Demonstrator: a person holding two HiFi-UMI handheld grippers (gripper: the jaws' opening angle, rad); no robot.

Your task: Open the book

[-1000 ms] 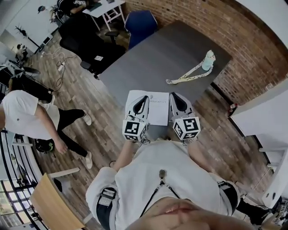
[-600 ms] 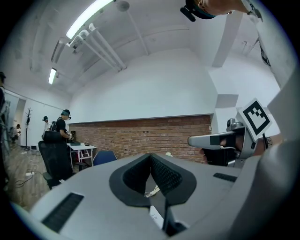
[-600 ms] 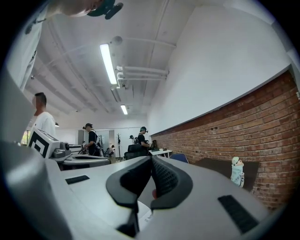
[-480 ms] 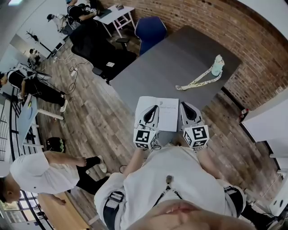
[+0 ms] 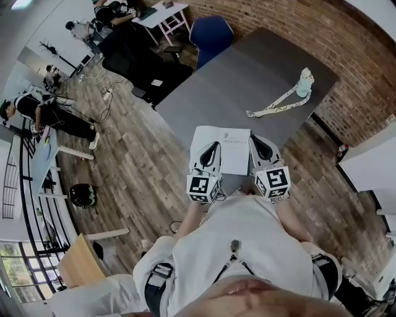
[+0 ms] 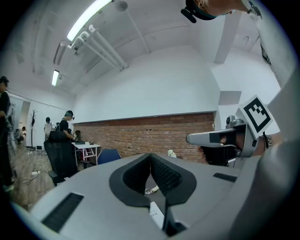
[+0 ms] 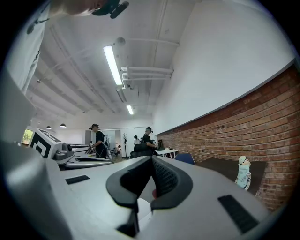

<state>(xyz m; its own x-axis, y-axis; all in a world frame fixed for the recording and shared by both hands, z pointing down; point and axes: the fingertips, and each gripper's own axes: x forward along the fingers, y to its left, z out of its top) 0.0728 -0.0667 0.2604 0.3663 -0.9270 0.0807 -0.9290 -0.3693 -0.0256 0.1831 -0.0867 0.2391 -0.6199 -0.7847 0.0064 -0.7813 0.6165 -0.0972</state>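
Book, closed, table near edge; left gripper over it, right gripper just beside (both jaws together, empty).

An office: brick wall, white desk, blue chair.

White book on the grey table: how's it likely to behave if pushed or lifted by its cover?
The book looks thin and lies flat, so it is probably light; a push likely slides it on the smooth table. Its cover looks like thin paper, so it would probably flex, not lift stiffly.
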